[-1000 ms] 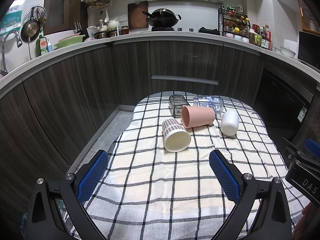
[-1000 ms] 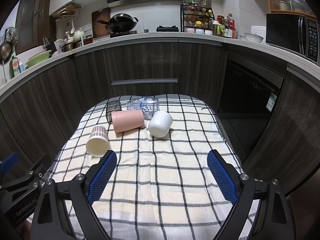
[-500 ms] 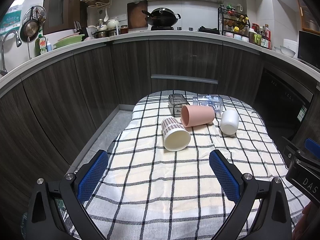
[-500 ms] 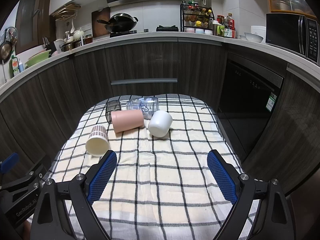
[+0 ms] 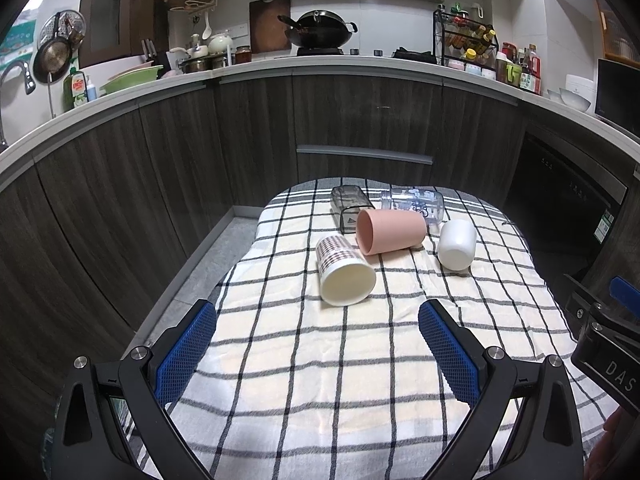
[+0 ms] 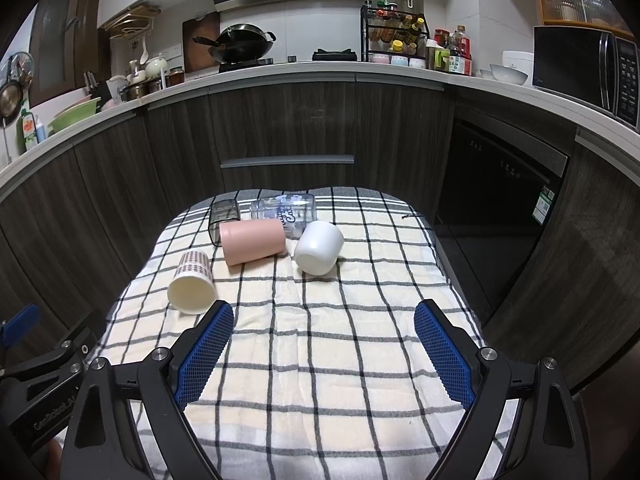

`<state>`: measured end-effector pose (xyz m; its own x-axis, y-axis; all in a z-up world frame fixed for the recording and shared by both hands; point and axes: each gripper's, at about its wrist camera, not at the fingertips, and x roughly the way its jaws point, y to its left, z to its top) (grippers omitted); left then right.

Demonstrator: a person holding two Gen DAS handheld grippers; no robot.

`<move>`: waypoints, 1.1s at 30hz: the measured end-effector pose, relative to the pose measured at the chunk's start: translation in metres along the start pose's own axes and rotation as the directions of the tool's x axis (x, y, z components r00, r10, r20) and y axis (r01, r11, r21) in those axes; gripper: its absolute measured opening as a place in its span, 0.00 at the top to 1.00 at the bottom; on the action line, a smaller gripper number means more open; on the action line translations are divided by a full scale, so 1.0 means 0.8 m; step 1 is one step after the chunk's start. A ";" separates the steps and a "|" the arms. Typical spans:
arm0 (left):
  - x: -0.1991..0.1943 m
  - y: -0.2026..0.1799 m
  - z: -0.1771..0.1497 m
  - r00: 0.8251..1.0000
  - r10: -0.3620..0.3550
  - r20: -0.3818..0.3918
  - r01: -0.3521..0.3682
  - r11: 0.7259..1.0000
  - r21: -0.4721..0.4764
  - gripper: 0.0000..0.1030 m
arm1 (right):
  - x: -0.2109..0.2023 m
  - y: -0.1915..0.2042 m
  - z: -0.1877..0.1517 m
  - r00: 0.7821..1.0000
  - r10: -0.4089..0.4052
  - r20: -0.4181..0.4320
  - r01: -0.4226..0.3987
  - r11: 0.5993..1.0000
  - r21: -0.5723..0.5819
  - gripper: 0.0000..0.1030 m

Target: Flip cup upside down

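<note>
Several cups lie on their sides on a checked cloth (image 5: pixel 320 360). A patterned paper cup (image 5: pixel 344 272) (image 6: pixel 192 284) lies nearest, mouth toward me. Behind it lie a pink cup (image 5: pixel 390 230) (image 6: pixel 254 240), a white cup (image 5: pixel 457 245) (image 6: pixel 319 248), a clear printed glass (image 5: pixel 416 204) (image 6: pixel 286 210) and a dark clear cup (image 5: pixel 350 208) (image 6: pixel 223 216). My left gripper (image 5: pixel 318 354) is open and empty, short of the paper cup. My right gripper (image 6: pixel 324 354) is open and empty, short of the white cup.
The cloth (image 6: pixel 320 340) covers a small table with drops at its left, right and far edges. Dark kitchen cabinets (image 5: pixel 360 128) curve around behind. The counter holds a wok (image 5: pixel 316 32), a spice rack (image 6: pixel 396 40) and a microwave (image 6: pixel 584 68). The other gripper's body shows at the right edge of the left wrist view (image 5: pixel 608 352).
</note>
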<state>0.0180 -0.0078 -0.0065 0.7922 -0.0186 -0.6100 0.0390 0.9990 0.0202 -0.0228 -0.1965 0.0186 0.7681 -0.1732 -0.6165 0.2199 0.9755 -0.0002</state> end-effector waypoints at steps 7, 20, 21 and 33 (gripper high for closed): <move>0.036 -0.011 0.021 1.000 -0.008 -0.013 0.008 1.000 -0.004 0.00 | 0.022 -0.004 0.014 1.000 -0.021 -0.001 0.021 1.000 -0.011 0.11; 0.163 -0.034 0.046 0.993 0.020 -0.114 -0.023 0.999 -0.024 0.00 | 0.104 0.001 0.054 0.998 -0.054 -0.045 0.052 0.998 -0.042 0.11; 0.174 -0.036 0.046 0.992 0.021 -0.128 -0.025 0.999 -0.024 0.00 | 0.112 0.001 0.056 0.997 -0.055 -0.054 0.053 0.998 -0.040 0.11; 0.269 -0.041 0.031 0.961 0.040 -0.272 -0.050 0.998 -0.031 0.01 | 0.191 0.005 0.056 0.988 -0.045 -0.146 0.041 0.999 -0.036 0.11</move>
<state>0.2023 -0.0453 -0.1185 0.5976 0.0330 -0.8011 -0.0200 0.9995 0.0262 0.1225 -0.2250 -0.0401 0.6611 -0.1957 -0.7243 0.2294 0.9719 -0.0532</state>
